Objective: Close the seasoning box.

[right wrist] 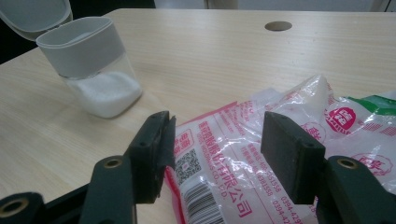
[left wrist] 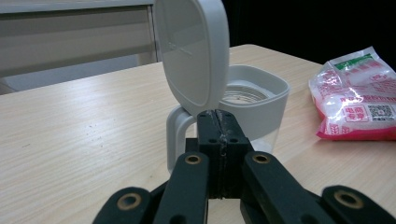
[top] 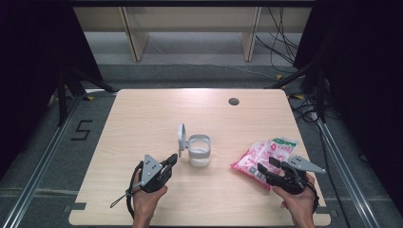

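High view shows the jar (top: 199,150) mid-worktop (top: 142,114), lid (top: 181,137) flipped up for filling. Left gripper (top: 172,160), fingers together, sits beside its handle; right gripper (top: 266,167), fingers apart, straddles the bag (top: 266,154).

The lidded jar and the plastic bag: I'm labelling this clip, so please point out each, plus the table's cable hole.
jar (top: 199,153), high view, its grey collar.
plastic bag (right wrist: 224,163), right gripper view, the printed front.
cable hole (top: 234,101), high view, its centre.
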Tool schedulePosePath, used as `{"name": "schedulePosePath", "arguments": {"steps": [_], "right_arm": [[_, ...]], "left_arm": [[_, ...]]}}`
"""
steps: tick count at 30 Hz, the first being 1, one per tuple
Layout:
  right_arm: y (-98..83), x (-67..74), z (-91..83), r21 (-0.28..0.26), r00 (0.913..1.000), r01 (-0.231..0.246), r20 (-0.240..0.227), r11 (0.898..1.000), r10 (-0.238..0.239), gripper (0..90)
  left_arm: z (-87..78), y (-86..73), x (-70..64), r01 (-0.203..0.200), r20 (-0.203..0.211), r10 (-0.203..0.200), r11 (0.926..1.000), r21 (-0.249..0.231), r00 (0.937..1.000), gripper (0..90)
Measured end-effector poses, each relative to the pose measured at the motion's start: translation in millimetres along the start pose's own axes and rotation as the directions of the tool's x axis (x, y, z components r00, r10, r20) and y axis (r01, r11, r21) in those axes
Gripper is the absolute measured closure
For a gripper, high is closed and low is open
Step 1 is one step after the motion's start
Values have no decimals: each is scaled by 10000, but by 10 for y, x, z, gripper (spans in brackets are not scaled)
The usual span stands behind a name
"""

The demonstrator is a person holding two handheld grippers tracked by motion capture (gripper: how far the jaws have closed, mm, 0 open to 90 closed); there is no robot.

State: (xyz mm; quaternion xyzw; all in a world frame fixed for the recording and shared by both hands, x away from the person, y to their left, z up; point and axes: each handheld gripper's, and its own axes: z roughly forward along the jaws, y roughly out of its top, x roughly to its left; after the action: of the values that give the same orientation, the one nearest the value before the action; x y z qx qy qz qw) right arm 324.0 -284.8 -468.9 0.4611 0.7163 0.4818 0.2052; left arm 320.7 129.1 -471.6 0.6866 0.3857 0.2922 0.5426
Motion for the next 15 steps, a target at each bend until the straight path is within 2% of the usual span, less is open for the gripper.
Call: {"name": "schedulePosePath", "arguments": {"steps": [2,3,4,5,7,8,9,10,11,12,15], "right_arm": [[2,14,-11,-4,9999,-39,-166,10000,39,434],[0,39,-3,-2,9997,-255,-65,9997,255,434],[4,19,-7,47,10000,87,-26,10000,-87,434],[4,14,-13,-13,9998,209,17,9998,-209,434],[2,37,-13,40,9999,-72,-150,10000,73,433],[-2,42,-18,52,9996,-104,-264,9999,105,431],[-12,42,7,-144,9998,9,-184,9999,-12,431],[-12,55,5,-99,9999,-14,-159,9999,12,431],[-18,89,-8,67,9992,-338,-210,9994,339,431],[-20,84,12,-144,9993,-181,-342,9997,176,431],[-14,77,7,-144,9996,142,-248,9998,-145,429]], "left_arm": [[13,1,33,15,-50,-15,10000,-52,10000,891],[17,7,53,-27,-69,27,10000,-46,10000,891],[24,10,67,54,-101,-55,10000,-69,9999,891],[30,15,84,77,-89,-78,9999,-84,9999,891],[43,24,105,219,-65,-219,9998,12,9997,891],[55,26,111,276,-30,-276,9996,10,9996,891],[63,31,115,255,-44,-254,9997,40,9997,891],[77,34,123,259,-21,-259,9997,-10,9997,891],[84,39,126,287,-37,-287,9996,21,9996,891],[95,44,135,279,-65,-279,9996,67,9996,891],[122,61,155,293,-67,-292,9996,34,9995,891]]}}
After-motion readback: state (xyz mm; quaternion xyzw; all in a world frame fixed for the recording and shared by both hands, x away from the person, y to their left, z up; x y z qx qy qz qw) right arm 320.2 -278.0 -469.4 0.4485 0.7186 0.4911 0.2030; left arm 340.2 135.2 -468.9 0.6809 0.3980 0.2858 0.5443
